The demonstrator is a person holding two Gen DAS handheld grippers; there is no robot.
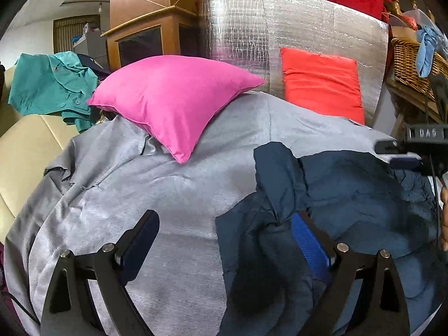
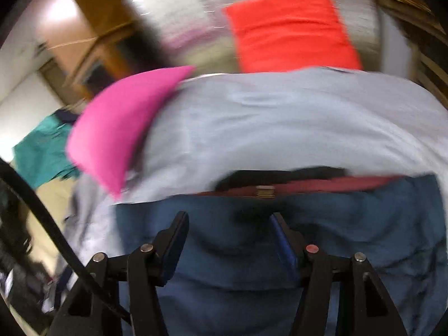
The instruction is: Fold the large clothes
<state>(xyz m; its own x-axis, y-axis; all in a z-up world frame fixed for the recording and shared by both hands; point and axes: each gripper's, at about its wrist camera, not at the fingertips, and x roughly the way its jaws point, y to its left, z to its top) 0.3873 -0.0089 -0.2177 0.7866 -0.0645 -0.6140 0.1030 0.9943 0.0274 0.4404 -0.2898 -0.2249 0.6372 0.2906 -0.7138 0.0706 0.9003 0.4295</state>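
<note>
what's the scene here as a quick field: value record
surface: grey sheet
garment: navy cloth, bunched, lying on the sheet
left tongs: open, over the cloth's left edge, holding nothing
right tongs: open, above the cloth, view blurred
pillows: pink pillow on the sheet; red pillow against a foil panel
other clothes: teal shirt far left
fold state: not yet folded

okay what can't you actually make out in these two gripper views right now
- Navy garment: right part cut off by the left wrist view's edge; shape unclear.
- Dark and red items beyond the garment: smeared by motion blur in the right wrist view.
- Gray cover: hides what it drapes.
</note>
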